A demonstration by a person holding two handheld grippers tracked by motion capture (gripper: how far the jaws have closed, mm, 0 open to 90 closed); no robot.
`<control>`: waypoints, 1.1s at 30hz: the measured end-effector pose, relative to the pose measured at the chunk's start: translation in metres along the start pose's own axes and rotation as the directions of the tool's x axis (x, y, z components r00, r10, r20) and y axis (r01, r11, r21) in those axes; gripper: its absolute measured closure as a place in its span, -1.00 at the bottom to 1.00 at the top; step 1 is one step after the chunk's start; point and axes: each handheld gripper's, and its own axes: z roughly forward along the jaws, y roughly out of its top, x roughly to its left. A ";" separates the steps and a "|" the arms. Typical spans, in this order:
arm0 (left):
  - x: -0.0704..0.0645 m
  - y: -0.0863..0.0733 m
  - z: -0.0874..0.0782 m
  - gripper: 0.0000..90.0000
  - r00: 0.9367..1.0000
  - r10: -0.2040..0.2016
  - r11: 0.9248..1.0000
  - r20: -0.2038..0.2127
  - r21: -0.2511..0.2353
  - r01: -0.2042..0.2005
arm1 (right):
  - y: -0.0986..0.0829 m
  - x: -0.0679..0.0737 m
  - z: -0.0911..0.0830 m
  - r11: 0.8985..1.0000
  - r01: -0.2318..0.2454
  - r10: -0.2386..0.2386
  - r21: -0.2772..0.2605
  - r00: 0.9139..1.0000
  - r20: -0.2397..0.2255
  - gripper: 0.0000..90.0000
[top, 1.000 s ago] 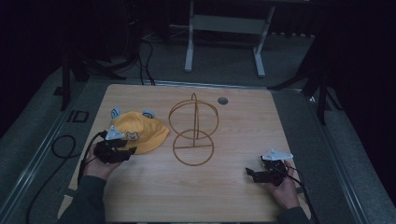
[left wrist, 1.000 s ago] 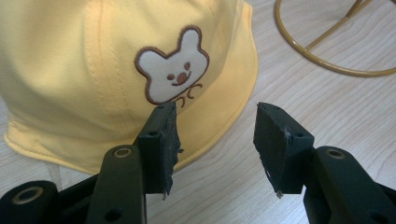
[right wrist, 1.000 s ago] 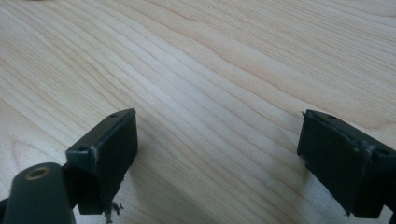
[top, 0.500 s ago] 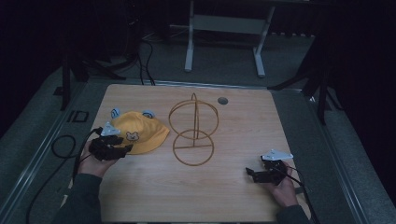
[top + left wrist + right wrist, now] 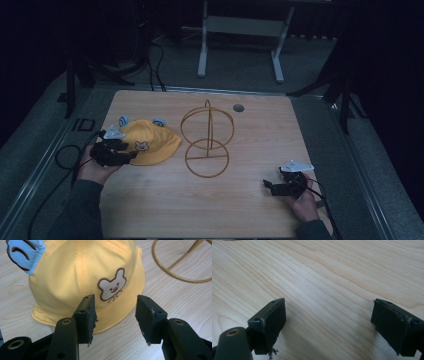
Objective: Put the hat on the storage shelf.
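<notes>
We see the yellow hat lying crown-up on the desk, just to the left of the gold wire stand, its brim close to the stand's base ring without touching it as far as we can tell. A bear face patch sits on the front of the crown, and two blue ears stick out at the hat's far side. Our left tongs are right at the hat's near-left brim; in the left gripper view the two black jaws stand spread apart, with the brim edge and the bear patch showing between them, and nothing is pinched. One jaw looks to overlap the brim, though we cannot tell whether it touches the cloth. In the high view the left tongs rest in a hand just left of the hat. Our right tongs are well apart from the hat, beyond the stand toward the near right corner, jaws spread wide over bare wood. A small round grommet sits behind the stand.
</notes>
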 end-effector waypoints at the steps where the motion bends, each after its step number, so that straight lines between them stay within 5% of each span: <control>1: 0.001 0.000 -0.001 0.12 1.000 -0.008 1.000 0.008 -0.003 0.008 | 0.000 0.000 0.000 1.000 0.000 0.000 0.000 1.000 0.000 -0.72; 16: 0.012 0.012 -0.010 0.15 1.000 0.016 0.999 0.004 0.037 -0.016 | 0.000 0.000 -0.001 1.000 0.002 -0.002 0.001 1.000 -0.002 -0.72; 33: 0.022 0.042 -0.022 0.15 0.996 0.089 0.993 0.011 0.082 -0.089 | -0.001 0.000 -0.002 1.000 0.010 -0.010 0.000 1.000 -0.010 -0.70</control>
